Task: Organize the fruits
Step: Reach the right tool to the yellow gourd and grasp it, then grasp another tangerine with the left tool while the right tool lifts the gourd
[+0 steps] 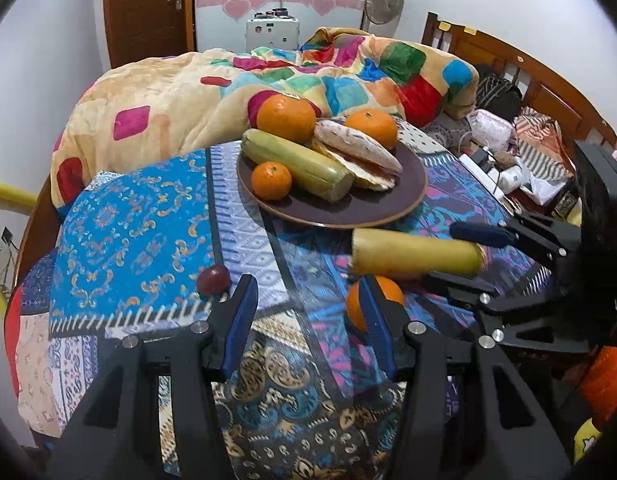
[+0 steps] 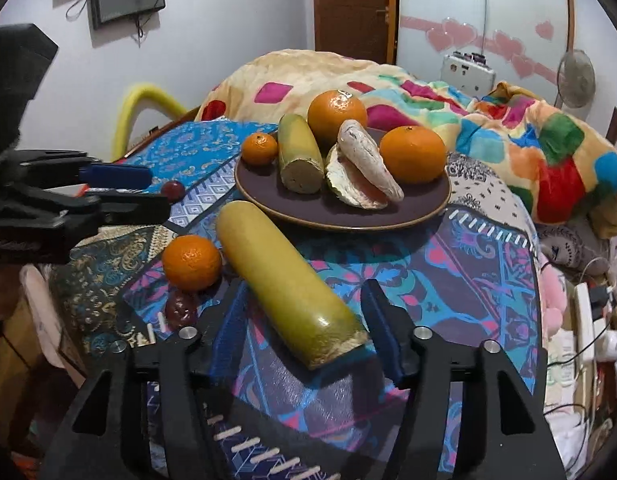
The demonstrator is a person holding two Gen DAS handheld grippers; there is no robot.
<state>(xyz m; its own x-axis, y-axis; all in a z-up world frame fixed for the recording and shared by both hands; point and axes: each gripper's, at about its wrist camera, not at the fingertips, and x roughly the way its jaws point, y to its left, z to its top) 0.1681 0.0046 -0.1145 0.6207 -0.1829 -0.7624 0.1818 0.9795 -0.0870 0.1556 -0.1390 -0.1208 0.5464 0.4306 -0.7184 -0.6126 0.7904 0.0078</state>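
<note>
fruits heaped on dark plate (image 2: 428, 212) atop patterned cloth (image 2: 468, 280): three oranges (image 2: 336, 114), cut yellow-green gourd piece (image 2: 298, 156), peeled pomelo segments (image 2: 368, 168). long yellow gourd (image 2: 284, 280) lying on cloth between parted pads of right gripper (image 2: 304, 330), not pinched; loose orange (image 2: 191, 262) just beside it. left gripper (image 1: 304, 320) part open, empty, near small red fruit (image 1: 213, 280); sticker on top orange unreadable.
</note>
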